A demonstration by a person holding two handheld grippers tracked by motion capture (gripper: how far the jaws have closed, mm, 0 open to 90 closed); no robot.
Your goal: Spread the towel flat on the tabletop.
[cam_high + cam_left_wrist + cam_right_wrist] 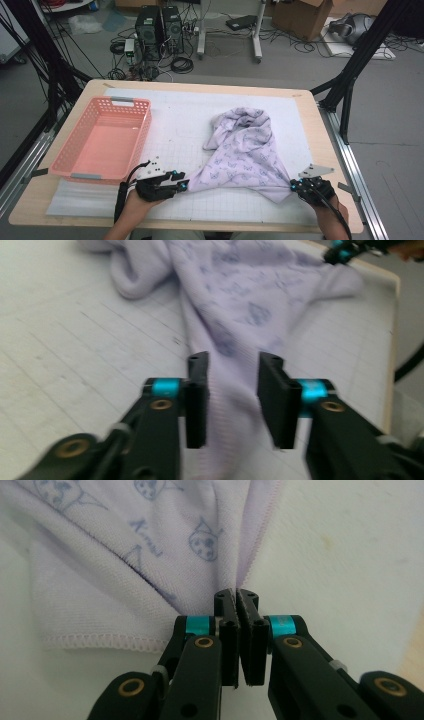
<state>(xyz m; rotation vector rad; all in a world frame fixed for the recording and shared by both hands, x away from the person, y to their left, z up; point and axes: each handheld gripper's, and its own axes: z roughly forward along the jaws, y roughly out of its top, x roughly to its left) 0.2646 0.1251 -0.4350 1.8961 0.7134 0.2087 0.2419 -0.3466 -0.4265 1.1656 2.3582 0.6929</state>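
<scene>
Lying crumpled across the middle and near right of the surface [300, 107], the lilac printed cloth [245, 150] runs its long axis from a bunched heap at the far centre down toward the person's edge, fanning into two near corners. The right claw [294, 186] has its jaws pressed together on the cloth's near right corner; the right gripper view shows the hem pinched flat between the pads [227, 630], fabric rising straight away from them. The left claw [183, 187] sits at the near left corner with its jaws apart, and the left gripper view shows the cloth running up between them without either pad pressing on it. That corner lies directly ahead of the left claw, along its own pointing line, so the left hand is the nearer one for it, and I judge that a clean pinch there depends on the fabric staying centred in the gap. Both held ends lie roughly level along the near edge, with the bulk trailing away from the person. The pink basket [102, 140] stands well apart on the left of the surface, just beyond the left hand.
</scene>
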